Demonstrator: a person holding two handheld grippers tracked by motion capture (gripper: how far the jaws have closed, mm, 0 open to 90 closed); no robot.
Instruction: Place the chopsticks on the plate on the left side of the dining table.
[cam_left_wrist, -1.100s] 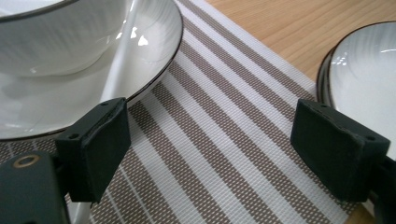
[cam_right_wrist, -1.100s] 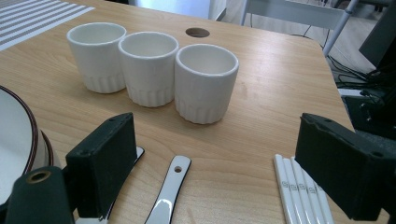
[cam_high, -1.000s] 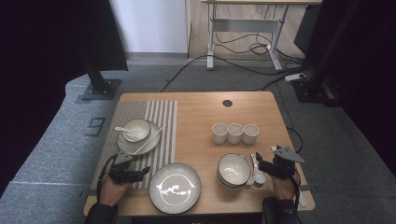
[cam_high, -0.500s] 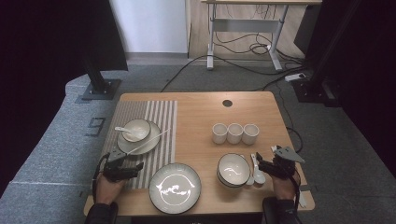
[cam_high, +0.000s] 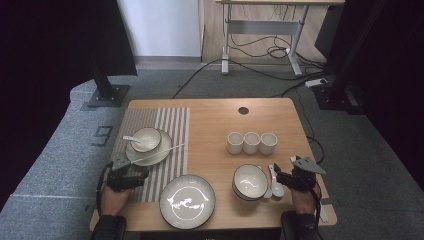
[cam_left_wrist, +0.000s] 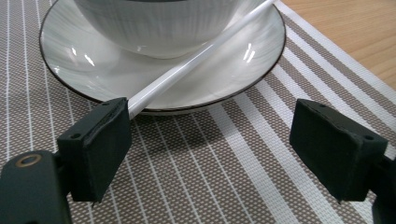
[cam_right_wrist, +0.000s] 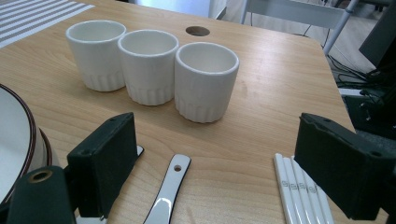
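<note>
My left gripper (cam_high: 141, 173) stands open over the striped placemat (cam_high: 170, 125), just in front of a small plate (cam_high: 161, 152) that carries a bowl (cam_high: 148, 138) and a spoon. In the left gripper view a white chopstick (cam_left_wrist: 196, 63) lies across the plate (cam_left_wrist: 84, 74), its near end against the left jaw's pad; nothing is between the jaws of this gripper (cam_left_wrist: 210, 144). My right gripper (cam_high: 281, 176) is open near the table's right front, beside two spoons (cam_high: 274, 185). Between the jaws of the right gripper (cam_right_wrist: 219, 163) lie a spoon handle (cam_right_wrist: 168, 196) and white chopsticks (cam_right_wrist: 299, 191).
Three white cups (cam_high: 251, 142) stand in a row at the middle right, close ahead in the right gripper view (cam_right_wrist: 152, 70). A large patterned plate (cam_high: 187, 201) sits at the front centre, with a dark-rimmed bowl (cam_high: 250, 181) to its right. A round hole (cam_high: 243, 110) marks the far tabletop.
My left gripper has slid a little to the left and away from me, closer to the small plate. The right gripper has stayed put.
</note>
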